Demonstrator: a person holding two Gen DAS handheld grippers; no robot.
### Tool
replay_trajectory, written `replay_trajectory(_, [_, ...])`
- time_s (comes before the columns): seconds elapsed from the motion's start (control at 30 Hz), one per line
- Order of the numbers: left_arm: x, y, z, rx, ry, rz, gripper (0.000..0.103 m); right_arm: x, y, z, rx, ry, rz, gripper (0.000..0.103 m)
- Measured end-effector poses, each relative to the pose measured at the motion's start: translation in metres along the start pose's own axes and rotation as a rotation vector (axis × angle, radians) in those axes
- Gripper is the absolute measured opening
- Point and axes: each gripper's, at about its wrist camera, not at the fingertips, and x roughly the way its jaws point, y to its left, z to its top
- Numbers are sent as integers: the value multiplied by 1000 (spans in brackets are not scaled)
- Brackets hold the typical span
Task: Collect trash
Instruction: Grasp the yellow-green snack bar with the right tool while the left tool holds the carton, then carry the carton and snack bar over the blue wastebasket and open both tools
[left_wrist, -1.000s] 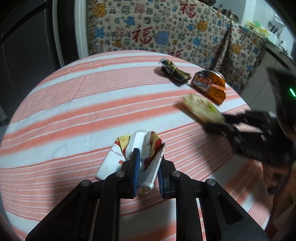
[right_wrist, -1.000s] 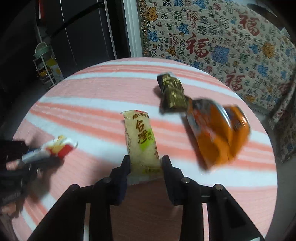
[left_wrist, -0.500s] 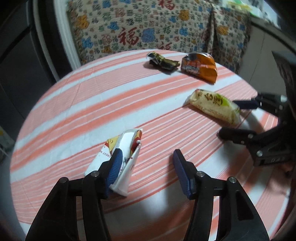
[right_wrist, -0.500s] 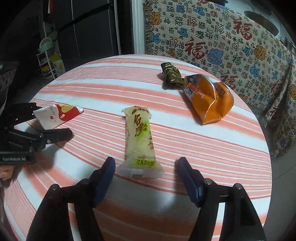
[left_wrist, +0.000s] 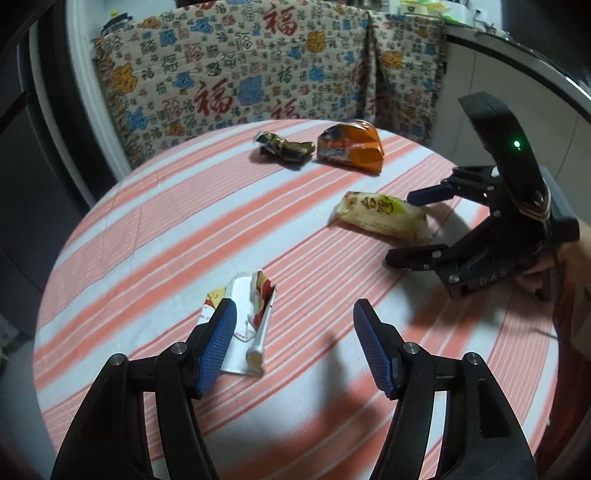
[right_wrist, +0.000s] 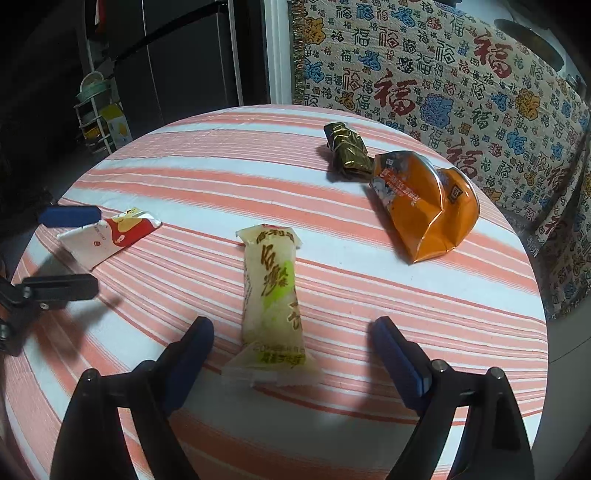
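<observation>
Left gripper (left_wrist: 291, 325) opening beside the red-and-white crumpled paper wrapper (left_wrist: 245, 314); right gripper (right_wrist: 291, 350) opening, straddling the pale-yellow sealed plastic snack packet (right_wrist: 271, 291), neither gripping; centring before closing is advisable.

Striped tablecloth (right_wrist: 332, 206) matt woven cloth; orange wrapper (right_wrist: 424, 206) glossy crinkled foil
</observation>
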Motion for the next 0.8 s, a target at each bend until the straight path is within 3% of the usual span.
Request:
replay_trajectory(0.07, [2,2,0,-9,10,6,65,-3,0,1,2,30,8,90])
replay_trajectory(0.1, [3,4,0,-13,16,7,60,-6,-2,2,13,33,28,90])
replay_trajectory(0.27, [14,7,-2,-49,61,19,41,-20,-3,11,31,-15,66,87])
replay_trajectory(0.37, [17,2,-4,-31,79,35,15,-12,-1,13,24,20,94,57])
replay_trajectory(0.4, [16,1,-4,-28,73,43,9,-9,-1,13,22,37,109,32])
replay_trajectory(0.43, [14,2,-4,-38,66,42,5,-7,1,11,18,52,104,22])
replay_trajectory(0.6, [5,14,4,-150,0,-7,4,-25,-4,9,73,10,111,17])
replay_trajectory(0.8, [1,7,13,-191,-45,-48,4,-49,-22,-3,107,-20,95,17])
